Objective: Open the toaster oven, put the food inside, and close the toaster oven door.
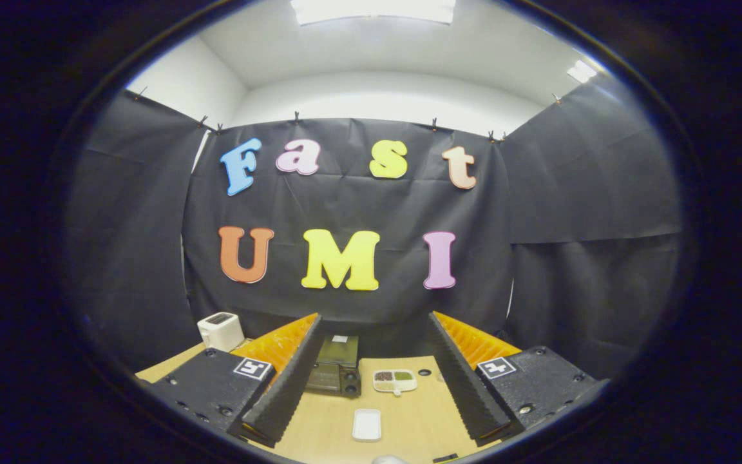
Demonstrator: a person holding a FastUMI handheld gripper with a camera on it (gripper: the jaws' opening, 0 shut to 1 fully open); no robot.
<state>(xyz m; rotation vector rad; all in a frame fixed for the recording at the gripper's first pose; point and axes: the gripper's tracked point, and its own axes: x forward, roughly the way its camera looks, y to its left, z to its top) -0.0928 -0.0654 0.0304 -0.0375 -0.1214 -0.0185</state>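
My gripper fingers spread wide over table | toaster oven between them, nearer left finger | divided food dish just right of oven | tray nearer me | toaster beyond left finger

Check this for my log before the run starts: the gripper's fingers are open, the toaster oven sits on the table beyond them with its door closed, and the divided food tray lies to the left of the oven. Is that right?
One detail is wrong. In the gripper view, the divided food tray lies to the right of the toaster oven, not the left. The rest holds: the gripper is open, and the oven sits on the table beyond the fingers, door closed.
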